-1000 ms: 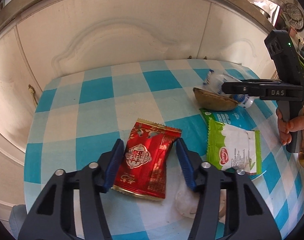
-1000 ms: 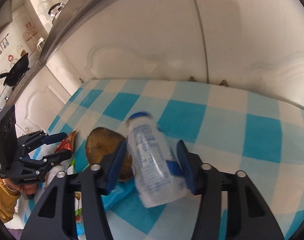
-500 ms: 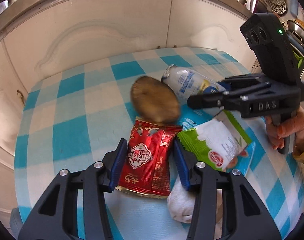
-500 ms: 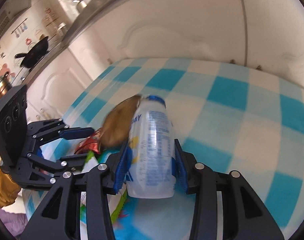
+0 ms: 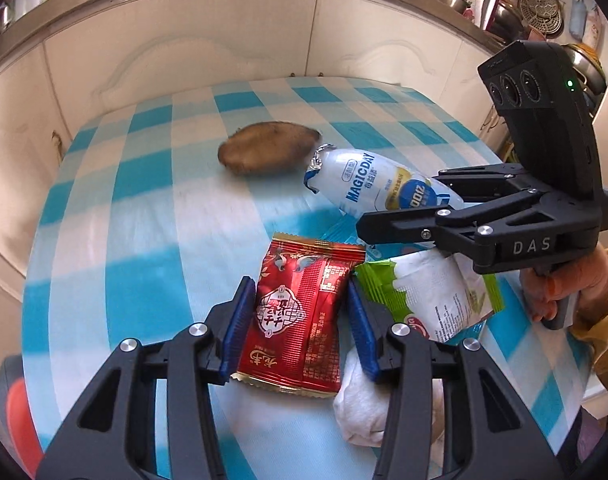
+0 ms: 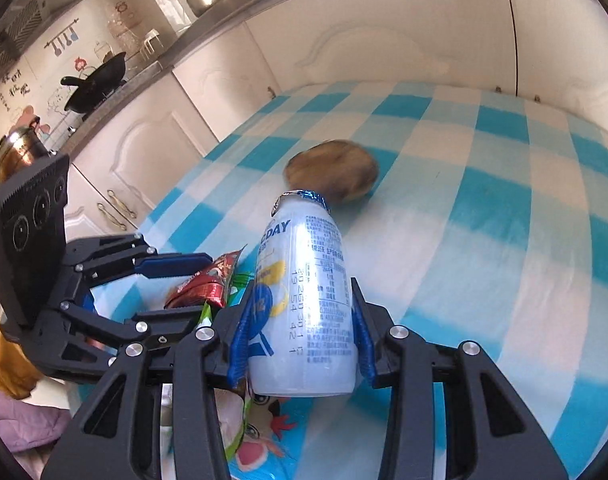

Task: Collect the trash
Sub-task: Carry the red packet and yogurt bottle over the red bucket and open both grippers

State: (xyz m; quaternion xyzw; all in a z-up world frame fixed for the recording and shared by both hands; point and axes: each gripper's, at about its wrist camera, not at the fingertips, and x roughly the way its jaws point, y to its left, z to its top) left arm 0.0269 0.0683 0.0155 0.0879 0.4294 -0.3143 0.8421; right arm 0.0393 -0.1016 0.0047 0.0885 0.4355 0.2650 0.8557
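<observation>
Red and shiny, the snack packet sits right between the two blue pads of the left claw, and the pads press on both of its sides, so this claw is nearly closed and has hold of it. The packet's far end sticks out past the tips, with its near end low between the black arms. The right claw is nearly closed too, and it squeezes a white milk bottle by its fat lower part. The bottle's foil top points away from that claw, out over the blue and white checked cloth on the counter. Holding the bottle low and tight like this likely keeps it from slipping out. Just to the right of the left claw lies a green and white wrapper, and under that claw's right arm there is a crumpled white tissue. Both are trash that no claw holds yet. Farther ahead of both claws lies a round brown thing, maybe a peel or shell; it looks blurry and I cannot tell what it is. A hand grips the handle of the right claw. I think each claw has picked one piece so both can go to a bin at once, but no bin shows here.
</observation>
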